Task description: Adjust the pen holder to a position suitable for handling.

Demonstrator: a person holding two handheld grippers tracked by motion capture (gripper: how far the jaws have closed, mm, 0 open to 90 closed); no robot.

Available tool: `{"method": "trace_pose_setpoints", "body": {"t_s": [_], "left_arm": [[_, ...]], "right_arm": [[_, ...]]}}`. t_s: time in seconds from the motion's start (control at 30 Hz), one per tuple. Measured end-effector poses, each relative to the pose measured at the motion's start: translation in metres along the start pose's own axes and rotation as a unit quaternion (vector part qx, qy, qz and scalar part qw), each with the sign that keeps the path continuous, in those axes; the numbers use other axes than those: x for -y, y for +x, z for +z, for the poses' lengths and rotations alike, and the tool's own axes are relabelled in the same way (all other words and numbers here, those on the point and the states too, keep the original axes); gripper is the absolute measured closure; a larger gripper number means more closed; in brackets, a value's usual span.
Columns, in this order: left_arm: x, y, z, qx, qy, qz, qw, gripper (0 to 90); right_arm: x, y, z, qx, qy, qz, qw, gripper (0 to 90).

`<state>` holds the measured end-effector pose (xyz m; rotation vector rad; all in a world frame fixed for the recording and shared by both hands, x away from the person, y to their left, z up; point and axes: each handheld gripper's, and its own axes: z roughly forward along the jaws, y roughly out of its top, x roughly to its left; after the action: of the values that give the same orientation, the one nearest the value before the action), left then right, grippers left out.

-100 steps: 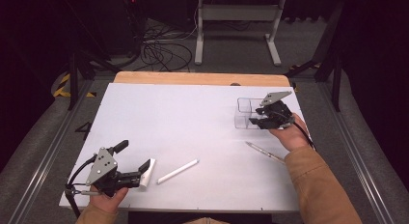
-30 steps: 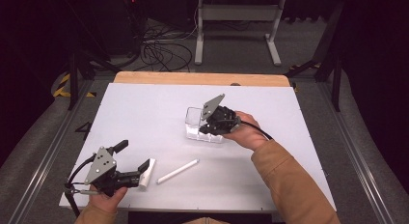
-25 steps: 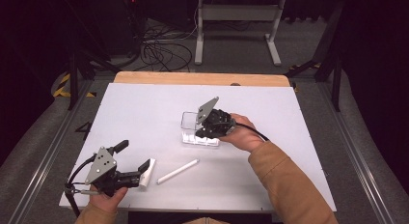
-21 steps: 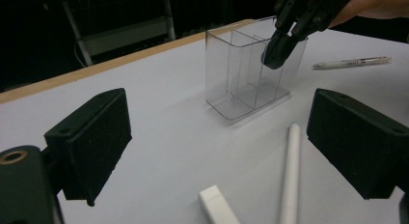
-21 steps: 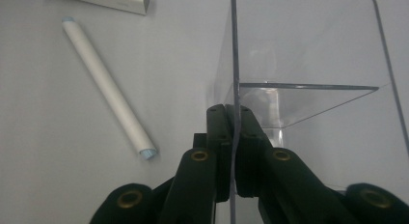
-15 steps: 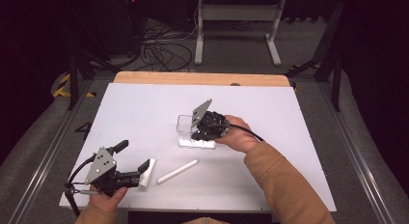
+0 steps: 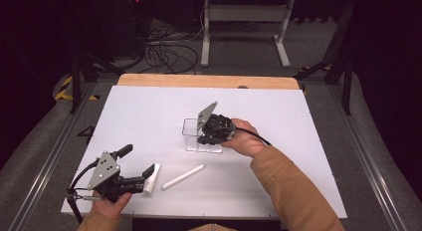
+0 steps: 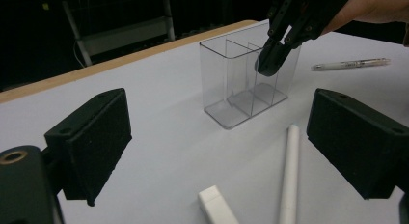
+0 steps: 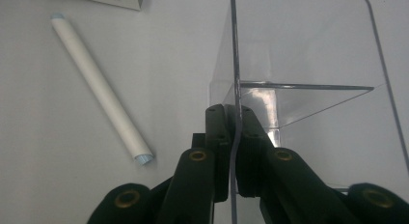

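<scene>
right tongs (image 9: 235, 137) clamped on the clear organizer's (image 7: 195, 136) wall, mid-tabletop (image 7: 149, 106). left tongs (image 8: 217, 147) apart, idle. tube (image 7: 183, 176), eraser (image 7: 152, 177) and pen (image 8: 350, 64) not yet loaded.

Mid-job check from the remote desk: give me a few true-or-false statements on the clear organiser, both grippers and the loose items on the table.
1. The right gripper is clamped on a wall of the clear plastic compartment organiser. True.
2. The left gripper grips the white cylindrical stick. False: its jaws stand open, with the stick lying on the white table ahead of them.
3. The organiser stands upright on the table. True.
4. The white rectangular block sits inside the organiser. False: it lies on the table near the left gripper.
5. A clear pen lies on the table beyond the organiser in the left gripper view. True.
</scene>
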<state>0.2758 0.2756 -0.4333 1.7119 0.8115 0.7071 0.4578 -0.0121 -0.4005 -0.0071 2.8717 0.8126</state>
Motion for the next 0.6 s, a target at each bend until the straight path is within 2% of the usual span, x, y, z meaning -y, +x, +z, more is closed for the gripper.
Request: {"method": "trace_pose_setpoints", "body": {"t_s": [0.2, 0.33, 0.43, 0.5, 0.53, 0.6], "left_arm": [[0.0, 0.0, 0.0, 0.001, 0.0, -0.002, 1.0, 9.1], [0.0, 0.001, 0.0, 0.0, 0.0, -0.001, 1.0, 9.1], [0.0, 0.001, 0.001, 0.0, 0.001, -0.001, 1.0, 9.1], [0.001, 0.002, 0.002, 0.0, 0.002, -0.002, 1.0, 9.1], [0.0, 0.002, 0.002, 0.0, 0.002, -0.002, 1.0, 9.1], [0.0, 0.002, 0.003, 0.001, 0.0, -0.002, 1.0, 9.1]], "right_arm": [[0.001, -0.001, 0.0, 0.001, -0.006, 0.004, 1.0, 83.9], [0.003, -0.003, -0.006, 0.005, -0.031, 0.017, 0.9994, 70.8], [0.006, -0.002, -0.016, 0.012, -0.055, 0.031, 0.9979, 57.7], [0.007, -0.001, -0.026, 0.024, -0.083, 0.048, 0.9952, 45.4], [0.009, 0.0, -0.032, 0.027, -0.107, 0.059, 0.9921, 41.8], [0.011, 0.001, -0.041, 0.029, -0.136, 0.073, 0.9875, 34.1]]}}
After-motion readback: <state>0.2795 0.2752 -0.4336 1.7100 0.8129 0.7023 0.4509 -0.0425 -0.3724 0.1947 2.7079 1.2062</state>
